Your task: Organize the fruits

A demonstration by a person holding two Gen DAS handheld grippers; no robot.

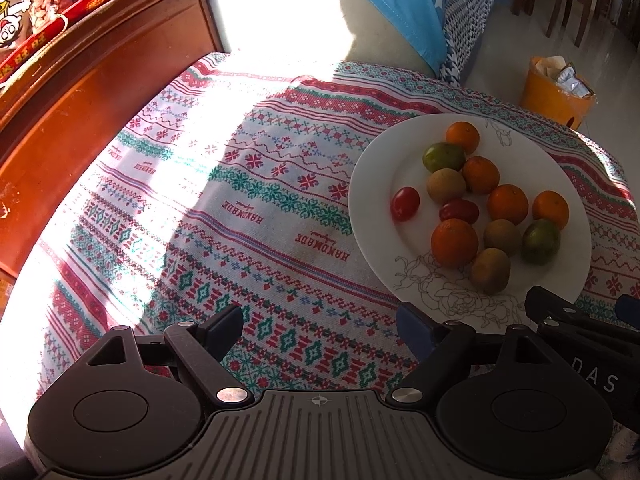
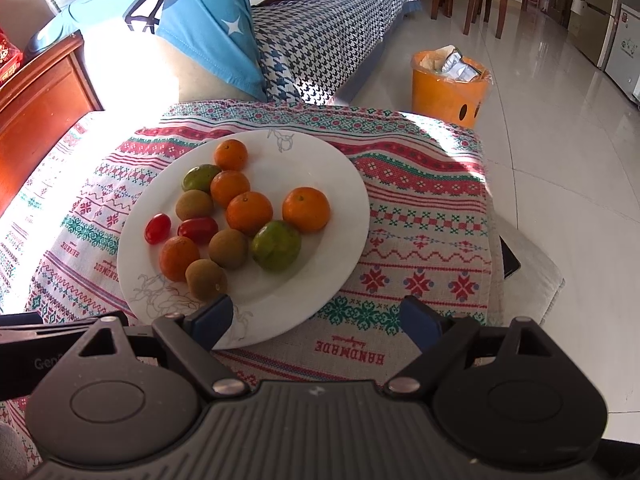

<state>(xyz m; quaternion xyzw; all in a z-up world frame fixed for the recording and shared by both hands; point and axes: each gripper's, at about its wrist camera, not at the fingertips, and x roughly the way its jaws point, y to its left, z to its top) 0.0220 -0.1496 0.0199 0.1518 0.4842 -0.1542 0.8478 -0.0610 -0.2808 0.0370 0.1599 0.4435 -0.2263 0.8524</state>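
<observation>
Currently, both the left gripper [image 1: 320, 324] and right gripper [image 2: 318, 320] stand wide and empty, while the fruits [image 2: 240, 216] lie on the white plate [image 2: 340, 248] at 11 o'clock; being light, round and probably roll-prone, each should be gripped across its middle.

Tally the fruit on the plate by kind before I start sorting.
On the white plate:
Orange mandarins: 5
Green citrus: 2
Brown kiwis: 3
Red cherry tomatoes: 2
Total: 12
</observation>
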